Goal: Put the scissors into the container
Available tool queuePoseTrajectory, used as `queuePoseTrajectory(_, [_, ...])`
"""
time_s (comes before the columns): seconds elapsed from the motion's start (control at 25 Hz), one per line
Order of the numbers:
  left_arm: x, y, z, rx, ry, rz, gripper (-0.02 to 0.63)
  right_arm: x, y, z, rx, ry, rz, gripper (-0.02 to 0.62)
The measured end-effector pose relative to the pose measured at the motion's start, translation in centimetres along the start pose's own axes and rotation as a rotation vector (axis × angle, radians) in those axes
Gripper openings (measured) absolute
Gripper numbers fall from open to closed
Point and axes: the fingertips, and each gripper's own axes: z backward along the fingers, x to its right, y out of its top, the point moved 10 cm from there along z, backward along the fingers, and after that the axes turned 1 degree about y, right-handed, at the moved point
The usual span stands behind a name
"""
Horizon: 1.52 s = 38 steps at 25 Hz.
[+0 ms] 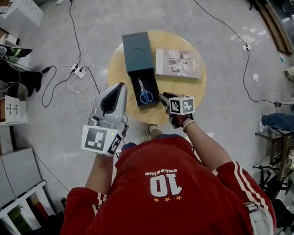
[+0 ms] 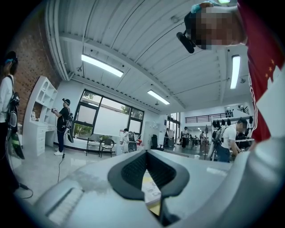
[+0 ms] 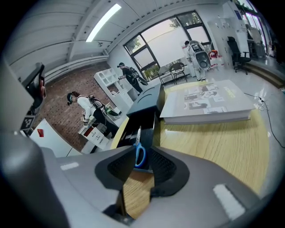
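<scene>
The blue-handled scissors (image 1: 145, 93) lie flat inside the open black container (image 1: 136, 80) on the round wooden table (image 1: 195, 88). My right gripper (image 1: 162, 98) hovers at the container's near end, open, with nothing between its fingers. In the right gripper view the scissors (image 3: 139, 149) show just beyond the right gripper (image 3: 142, 150), resting in the black container (image 3: 143, 121). My left gripper (image 1: 120, 86) is raised off the table's left side. Its jaws are together and hold nothing. The left gripper (image 2: 148, 153) points out across the room in its own view.
The container's dark lid (image 1: 138, 51) lies at the box's far end, and a grey book (image 1: 178, 63) rests on the table to the right. Cables and a power strip (image 1: 77, 70) run over the floor at the left. People stand in the room behind.
</scene>
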Motion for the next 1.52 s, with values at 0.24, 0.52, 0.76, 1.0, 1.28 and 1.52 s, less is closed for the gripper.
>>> queuePoseTrajectory(0.24, [0.1,0.2,0.0,0.013,0.003,-0.005,0.002,0.8,0.9,1.2,0.067,-0.004,-0.004,0.101])
queuePoseTrajectory(0.52, [0.3,1.0,0.2,0.038,-0.007,-0.017,0.002,2.3,2.8,4.0,0.169,-0.032,-0.040,0.101])
queuePoseTrajectory(0.76, [0.6,1.7,0.5,0.052,-0.011,-0.024,0.002,2.6,4.9,7.0,0.243,-0.061,-0.022,0.101])
queuePoseTrajectory(1.0, [0.8,2.7,0.7,0.068,-0.019,-0.037,0.002,1.0,6.4,9.9,0.332,-0.059,0.022,0.101])
queuePoseTrajectory(1.28, [1.1,4.2,1.3,0.096,-0.017,-0.049,0.002,-2.6,9.3,15.0,0.470,-0.026,0.129,0.101])
queuePoseTrajectory(1.52, [1.3,5.6,1.1,0.118,-0.027,-0.069,0.002,-8.5,12.8,19.1,0.601,0.031,0.315,0.101])
